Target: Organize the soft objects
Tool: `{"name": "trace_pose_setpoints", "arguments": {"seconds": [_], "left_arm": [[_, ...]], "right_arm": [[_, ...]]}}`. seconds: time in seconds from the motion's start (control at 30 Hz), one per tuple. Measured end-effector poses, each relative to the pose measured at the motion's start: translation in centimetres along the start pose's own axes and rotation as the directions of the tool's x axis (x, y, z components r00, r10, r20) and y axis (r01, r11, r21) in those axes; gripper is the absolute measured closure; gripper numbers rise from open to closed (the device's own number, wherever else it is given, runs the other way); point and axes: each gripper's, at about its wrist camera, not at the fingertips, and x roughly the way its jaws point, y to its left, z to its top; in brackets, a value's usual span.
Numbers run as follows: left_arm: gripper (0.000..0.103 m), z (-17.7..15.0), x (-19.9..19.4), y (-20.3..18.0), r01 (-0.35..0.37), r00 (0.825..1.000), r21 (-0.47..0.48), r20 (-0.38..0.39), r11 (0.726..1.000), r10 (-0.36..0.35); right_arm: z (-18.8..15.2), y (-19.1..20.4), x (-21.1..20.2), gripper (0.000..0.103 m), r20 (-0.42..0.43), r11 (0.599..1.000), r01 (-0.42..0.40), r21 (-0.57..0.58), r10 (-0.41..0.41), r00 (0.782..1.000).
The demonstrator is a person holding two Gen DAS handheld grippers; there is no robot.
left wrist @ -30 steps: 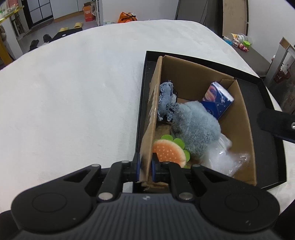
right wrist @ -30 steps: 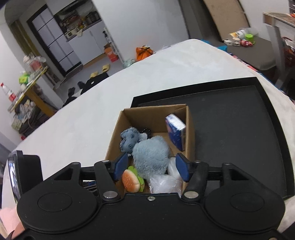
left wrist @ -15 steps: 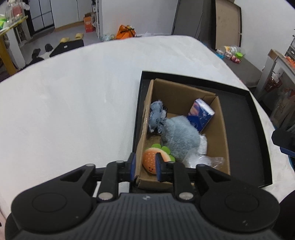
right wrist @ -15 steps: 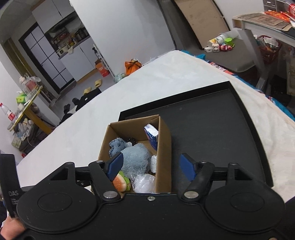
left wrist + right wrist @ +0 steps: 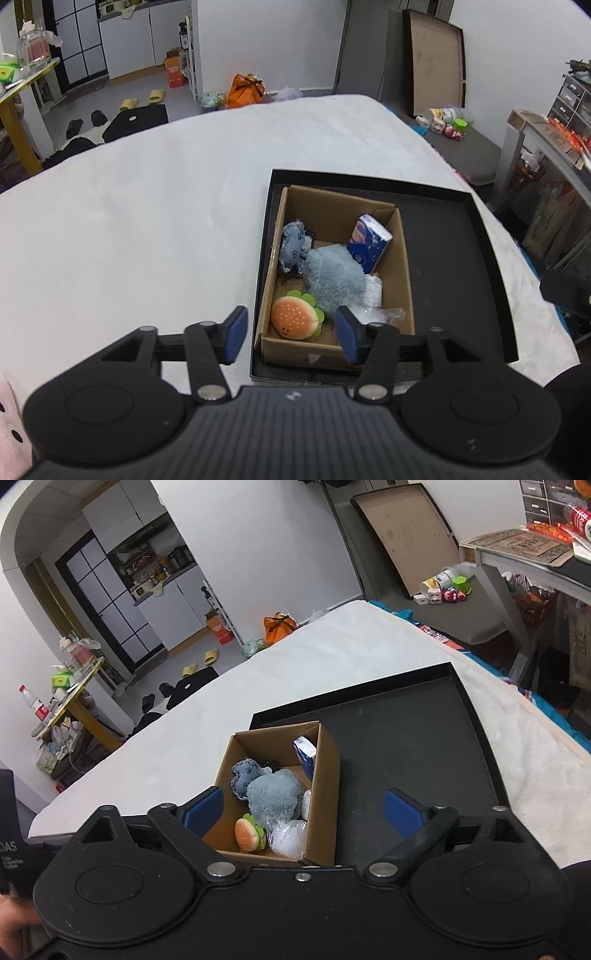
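A cardboard box (image 5: pixel 332 206) stands in a black tray (image 5: pixel 450 258) on the white cover. In it lie a burger plush (image 5: pixel 293 323), a grey fluffy plush (image 5: pixel 334 278), a small blue plush (image 5: pixel 293 245), a blue tissue pack (image 5: pixel 373 245) and a clear plastic bag (image 5: pixel 375 312). My left gripper (image 5: pixel 291 334) hovers above the box's near left corner. Its jaws are opening and press on nothing. The right gripper (image 5: pixel 303 810) hangs over the near end of the box (image 5: pixel 327 775), jaws opening wide, nothing gripped. The burger plush (image 5: pixel 247 834) and grey plush (image 5: pixel 273 797) show below it.
The tray (image 5: pixel 406 738) has a bare dark floor to the right of the box. White cover (image 5: pixel 147 221) spreads left and beyond. A pink soft thing (image 5: pixel 7 417) peeks in at the lower left corner. The room's floor and furniture lie past the far edge.
The left gripper let go of the box's left wall, rose and spread its jaws. The right gripper drew back and up from the box while its jaws widened.
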Motion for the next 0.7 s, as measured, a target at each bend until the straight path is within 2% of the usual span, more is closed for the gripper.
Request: {"name": "trace_pose_setpoints", "arguments": {"seconds": [0.13,0.33,0.47,0.6,0.7], "left_arm": [[0.038,0.1,-1.6,-0.3,0.012,1.0,0.004,0.015,1.0,-0.012],[0.027,-0.2,-3.3,-0.5,0.034,0.999,-0.01,0.023,0.999,-0.034],[0.013,-0.5,-4.7,-0.5,0.047,0.998,-0.013,0.039,0.999,-0.047],[0.003,-0.8,-6.3,-0.3,0.062,0.995,-0.01,0.079,0.998,-0.061],[0.0,-1.0,-7.6,-0.2,0.067,0.992,-0.014,0.108,0.998,-0.065]], "right_arm": [[-0.1,0.0,-1.1,0.0,0.011,1.0,-0.009,-0.005,0.009,1.0],[-0.3,0.2,-2.8,0.0,0.021,1.0,-0.022,-0.021,0.022,1.0],[-0.4,0.4,-3.8,0.0,0.032,1.0,-0.013,-0.029,0.013,0.999],[-0.5,0.7,-4.8,0.0,0.036,0.999,-0.009,-0.046,0.011,0.999],[-0.7,1.1,-5.7,0.0,0.06,0.998,-0.002,-0.062,0.006,0.998]]}}
